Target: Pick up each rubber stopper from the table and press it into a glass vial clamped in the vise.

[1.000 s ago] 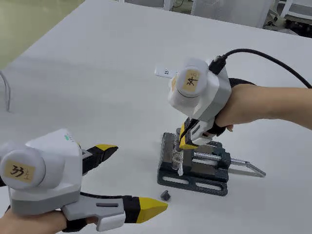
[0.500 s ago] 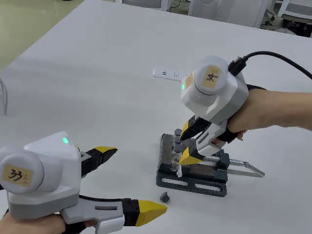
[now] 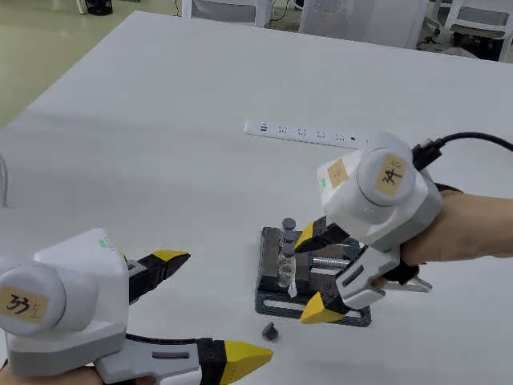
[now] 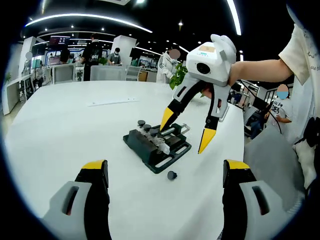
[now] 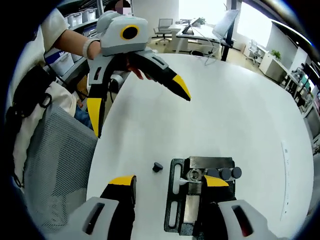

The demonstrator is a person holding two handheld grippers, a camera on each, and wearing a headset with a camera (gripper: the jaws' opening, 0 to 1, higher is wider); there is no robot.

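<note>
Stopper [image 3: 271,330] lower centre on surface [image 3: 160,160], below vise [image 3: 276,303], straight ahead of my spread left claw [image 3: 212,309]; right claw [image 3: 311,273] spread too, empty, by vise.

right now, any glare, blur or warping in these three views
Head view: sharp, evenly lit, faint shadow by the vise. Left gripper view: fisheye curves the table, ceiling strips glare. Right gripper view: windows washed out at top, loose stopper crisp.

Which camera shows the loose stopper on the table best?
Left gripper view: the loose stopper lies centred, unobstructed, between the jaws of the left gripper. Head and right gripper views show it beside the vise, off-centre.
</note>
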